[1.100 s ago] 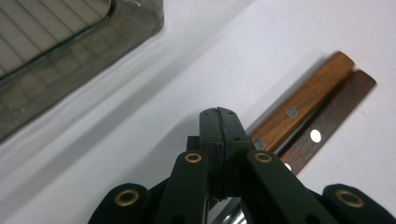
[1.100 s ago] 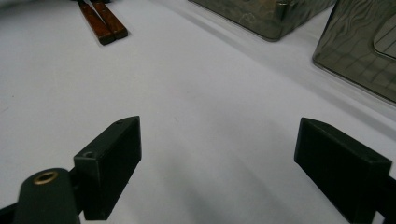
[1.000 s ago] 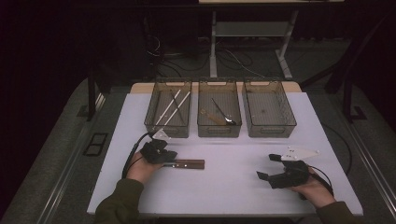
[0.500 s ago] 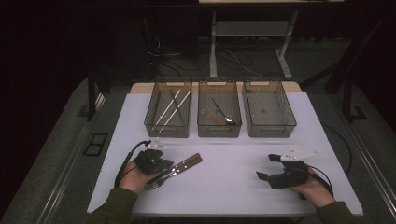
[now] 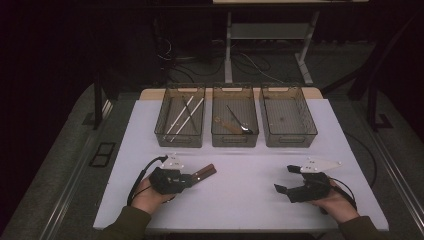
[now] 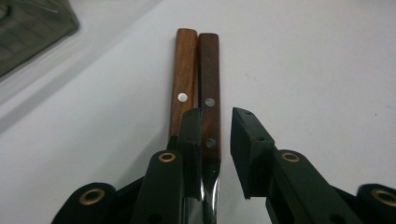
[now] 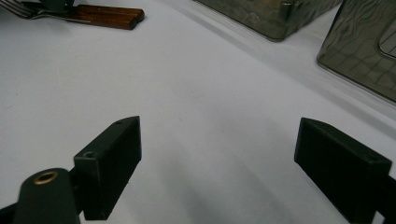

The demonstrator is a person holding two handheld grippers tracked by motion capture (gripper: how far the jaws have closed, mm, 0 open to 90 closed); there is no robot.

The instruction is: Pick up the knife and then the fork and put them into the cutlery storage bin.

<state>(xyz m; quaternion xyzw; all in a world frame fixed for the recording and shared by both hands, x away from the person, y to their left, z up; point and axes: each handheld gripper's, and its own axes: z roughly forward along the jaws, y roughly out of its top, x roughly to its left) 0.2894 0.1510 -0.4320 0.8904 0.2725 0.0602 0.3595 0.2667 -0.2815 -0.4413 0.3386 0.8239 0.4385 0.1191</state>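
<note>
Wooden-handled cutlery (image 6: 196, 88) lies between the left gripper (image 6: 216, 122) jaws — just opening, not clamped.

The two brown wooden handles (image 6: 196, 79), side by side, look smooth and semi-glossy, each set with small bright metal rivets. Towards 6 o'clock they give way to polished, mirror-like steel. The black plastic left gripper (image 6: 216, 140) is matt. The white table (image 5: 240, 200) top looks smooth and matt. At 12 o'clock, three translucent smoky-grey plastic bins (image 5: 235, 135) look glossy.
</note>
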